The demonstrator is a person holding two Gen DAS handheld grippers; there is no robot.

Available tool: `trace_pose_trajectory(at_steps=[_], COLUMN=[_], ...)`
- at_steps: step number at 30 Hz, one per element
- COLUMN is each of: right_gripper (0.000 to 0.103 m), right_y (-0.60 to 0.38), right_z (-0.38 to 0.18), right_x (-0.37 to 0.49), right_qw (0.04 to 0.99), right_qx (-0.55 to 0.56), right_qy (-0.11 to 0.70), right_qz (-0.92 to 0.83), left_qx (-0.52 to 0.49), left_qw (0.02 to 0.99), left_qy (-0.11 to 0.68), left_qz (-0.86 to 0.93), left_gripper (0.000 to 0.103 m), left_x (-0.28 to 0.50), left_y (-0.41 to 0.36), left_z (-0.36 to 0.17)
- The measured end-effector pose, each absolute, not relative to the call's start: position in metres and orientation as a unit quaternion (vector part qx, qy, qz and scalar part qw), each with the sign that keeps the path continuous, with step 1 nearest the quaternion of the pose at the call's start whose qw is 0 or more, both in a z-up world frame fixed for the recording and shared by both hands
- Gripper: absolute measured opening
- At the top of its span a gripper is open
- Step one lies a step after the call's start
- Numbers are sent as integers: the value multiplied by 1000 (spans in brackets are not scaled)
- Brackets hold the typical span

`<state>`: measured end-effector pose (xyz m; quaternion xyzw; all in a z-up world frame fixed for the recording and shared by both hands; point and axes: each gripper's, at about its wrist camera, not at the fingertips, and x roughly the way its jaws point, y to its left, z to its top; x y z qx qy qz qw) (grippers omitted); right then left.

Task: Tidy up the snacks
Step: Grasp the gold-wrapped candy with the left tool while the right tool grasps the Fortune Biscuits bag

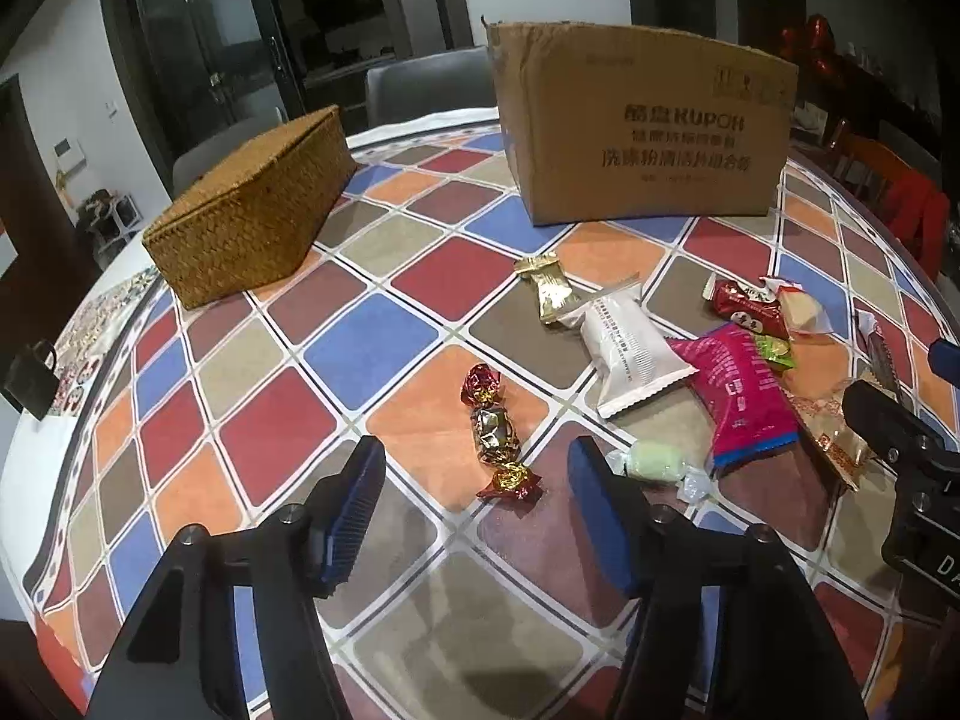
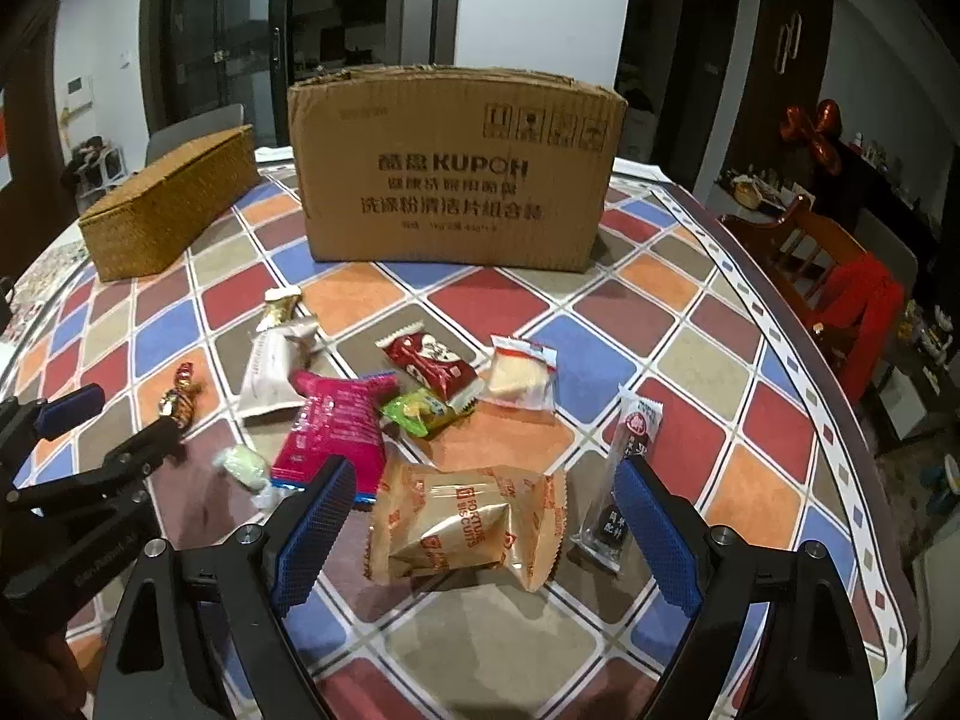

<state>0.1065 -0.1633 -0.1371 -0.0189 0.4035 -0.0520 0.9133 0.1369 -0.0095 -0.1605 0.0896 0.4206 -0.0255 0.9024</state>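
The snacks lie scattered on the counter (image 2: 690, 324), which wears a cloth of red, blue, orange and grey diamonds, in front of a cardboard box (image 2: 453, 174) that stands upright at the far side; a woven basket (image 1: 252, 210) with its lid on sits to the left of the box, well apart from the sweets. The left tongs (image 1: 477, 498) are spread, nothing pinched, and hang just above a foil candy (image 1: 495, 435) with red twisted ends that lies between their blue pads. Just beside the right-hand pad lies a pale green candy (image 1: 654, 465), and further off a white packet (image 1: 630, 354) with a gold packet (image 1: 549, 288) touching its far end. The right tongs (image 2: 480, 531) stand wide apart too, gripping nothing, with a tan biscuit packet (image 2: 468, 525) lying flat between their pads. A slim dark stick packet (image 2: 621, 480) lies just inside the right-hand pad, beside the biscuit packet. Beyond are a pink packet (image 2: 336, 426), a small green packet (image 2: 417, 411), a red packet (image 2: 435, 366) and a clear packet with a pale cake (image 2: 519, 381), all close together, some overlapping. The left tongs also show at the left edge of the right wrist view.
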Motion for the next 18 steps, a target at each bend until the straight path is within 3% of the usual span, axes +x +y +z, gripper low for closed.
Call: trace_pose_trajectory(at_steps=[10,18], right_gripper=[85,66], right_y=[-164,-170], right_z=[-162,-177], right_x=[120,126], right_qw=[897,883], right_qx=[-17,5], right_qy=[440,469], right_qz=[-43,-27], left_qx=[87,81], left_qw=[891,890], left_qy=[445,447], left_qz=[-27,-36], left_gripper=[51,43], left_x=[151,158], left_y=[-10,-14], left_z=[-179,-183])
